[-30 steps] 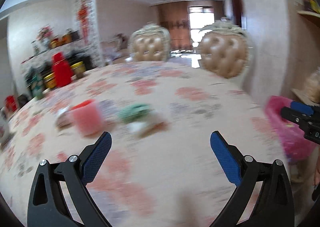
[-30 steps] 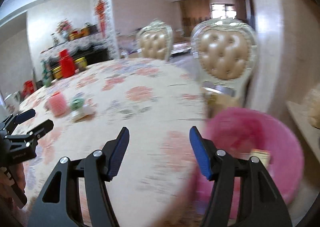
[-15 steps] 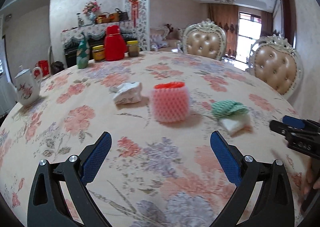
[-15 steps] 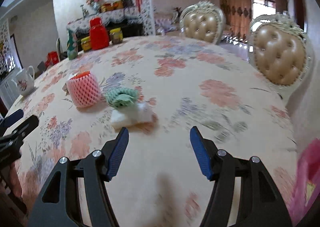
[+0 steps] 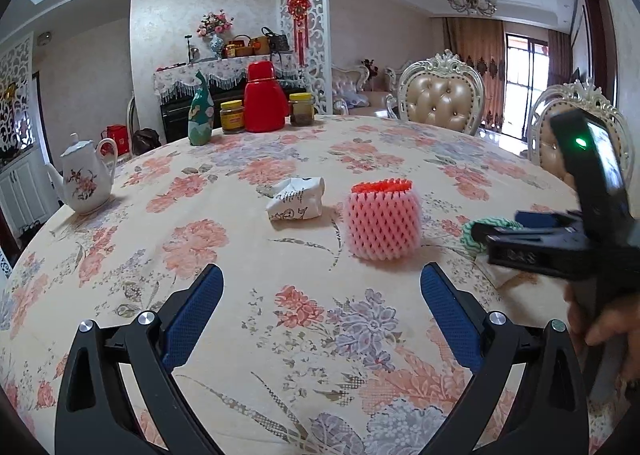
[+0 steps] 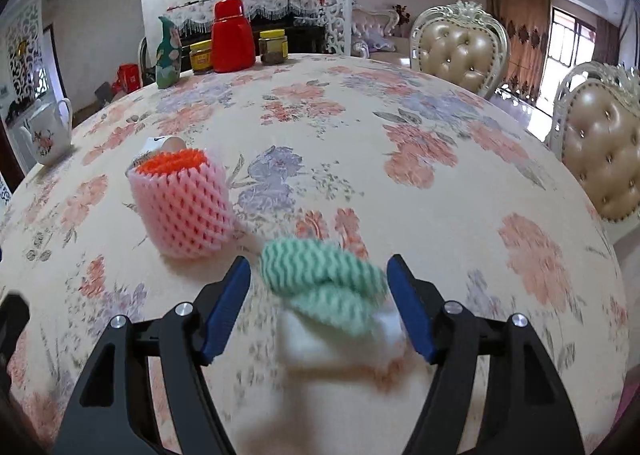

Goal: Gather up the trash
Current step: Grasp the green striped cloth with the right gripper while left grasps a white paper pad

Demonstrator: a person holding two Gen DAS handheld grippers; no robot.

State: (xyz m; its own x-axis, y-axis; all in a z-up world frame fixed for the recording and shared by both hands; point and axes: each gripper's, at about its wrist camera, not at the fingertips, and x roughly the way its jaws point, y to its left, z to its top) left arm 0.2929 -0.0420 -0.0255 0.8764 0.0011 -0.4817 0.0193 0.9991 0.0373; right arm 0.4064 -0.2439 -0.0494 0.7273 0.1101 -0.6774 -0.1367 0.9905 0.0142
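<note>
- Pink foam fruit net: one, upright on the floral tablecloth.
- One crumpled paper beside it.
- One green foam net lies between the opening right gripper jaws, untouched.
- Left gripper: wide apart, empty.

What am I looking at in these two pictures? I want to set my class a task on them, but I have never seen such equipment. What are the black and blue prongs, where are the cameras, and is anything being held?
There is no robot. A person holds a hand tool in each hand, each with two blue-padded fingers and a wide-angle camera looking along them.

In the left tool's picture, the left gripper stands open over a flowered tablecloth, holding nothing. At the right edge you see the right tool from the side.

In the right tool's picture, the right gripper is opening its jaws around a green wavy wrapper that lies on something white and blurred. The pads do not appear to press it yet.

Also on the table: a pink foam fruit net, a crumpled white paper, a teapot, a red flask, a green bottle and two jars.
</note>
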